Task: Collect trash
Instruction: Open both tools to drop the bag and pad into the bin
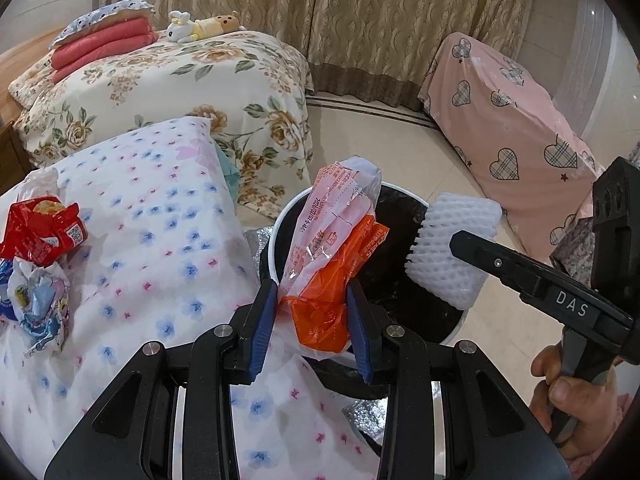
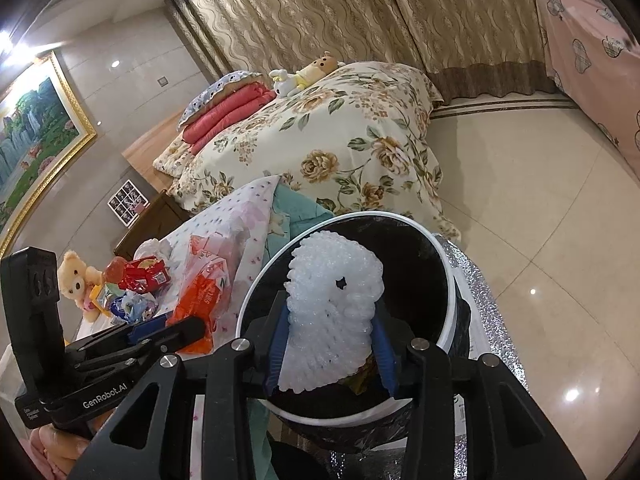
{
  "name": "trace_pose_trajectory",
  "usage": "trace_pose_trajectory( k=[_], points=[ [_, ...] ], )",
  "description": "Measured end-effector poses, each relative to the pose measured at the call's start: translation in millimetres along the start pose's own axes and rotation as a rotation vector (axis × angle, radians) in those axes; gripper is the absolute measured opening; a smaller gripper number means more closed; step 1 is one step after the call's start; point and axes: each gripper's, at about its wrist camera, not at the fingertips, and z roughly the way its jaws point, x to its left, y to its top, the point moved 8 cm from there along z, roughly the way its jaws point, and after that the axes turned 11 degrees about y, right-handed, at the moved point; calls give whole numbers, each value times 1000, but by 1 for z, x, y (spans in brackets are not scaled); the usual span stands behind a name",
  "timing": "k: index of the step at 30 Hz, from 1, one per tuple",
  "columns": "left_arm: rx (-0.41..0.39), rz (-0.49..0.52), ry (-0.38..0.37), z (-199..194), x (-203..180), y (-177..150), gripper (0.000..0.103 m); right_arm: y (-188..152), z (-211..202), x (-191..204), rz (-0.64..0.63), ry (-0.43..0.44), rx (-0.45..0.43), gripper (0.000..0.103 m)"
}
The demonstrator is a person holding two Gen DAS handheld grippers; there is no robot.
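My foam net (image 2: 332,308) covers most of the bin (image 2: 450,312), so I can't see what lies under it. The print on my orange wrapper (image 1: 332,256) is too small to read. The blue packet (image 1: 5,300) is cut off at the frame's edge.

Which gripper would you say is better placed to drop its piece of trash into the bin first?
Probably the right. The right gripper holds the white foam net directly over the trash bin opening, while the left gripper has the orange wrapper at the bin's near rim, beside the floral cloth.
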Motion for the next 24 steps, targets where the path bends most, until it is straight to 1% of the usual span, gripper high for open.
trace_pose_trajectory(
  k=[5, 7, 8, 9, 10, 11, 12, 13, 16, 17, 22, 24],
  points=[
    [13, 0, 0, 5, -3, -1, 35, 2, 5, -7, 14, -5, 9, 42],
    [15, 1, -3, 7, -4, -1, 37, 2, 7, -9, 18, -7, 18, 44],
    [14, 0, -2, 7, -4, -1, 41, 2, 8, -10, 19, -9, 19, 48],
    [17, -3, -2, 7, -4, -1, 44, 2, 9, -12, 24, -14, 22, 56],
    [17, -11, -6, 7, -4, -1, 50, 2, 9, -14, 34, -14, 17, 60],
    [17, -20, -12, 6, -3, -1, 59, 2, 7, -16, 47, -13, 11, 68],
    [15, -28, -12, 5, -2, -2, 63, 3, 7, -17, 55, -12, 8, 73],
    [11, -33, -10, 4, 1, -3, 66, 3, 6, -20, 69, -11, 4, 75],
    [5, -53, -10, -1, 9, -9, 66, 3, 5, -19, 75, -4, 3, 77],
    [3, -67, -11, -4, 13, -13, 66, 2, 5, -18, 73, -6, 2, 79],
    [-3, -144, 1, -16, 40, -31, 66, -2, 5, -9, 76, 6, 2, 82],
    [-10, -166, 12, -22, 53, -40, 66, -6, 7, 0, 69, 14, 5, 88]
  ],
)
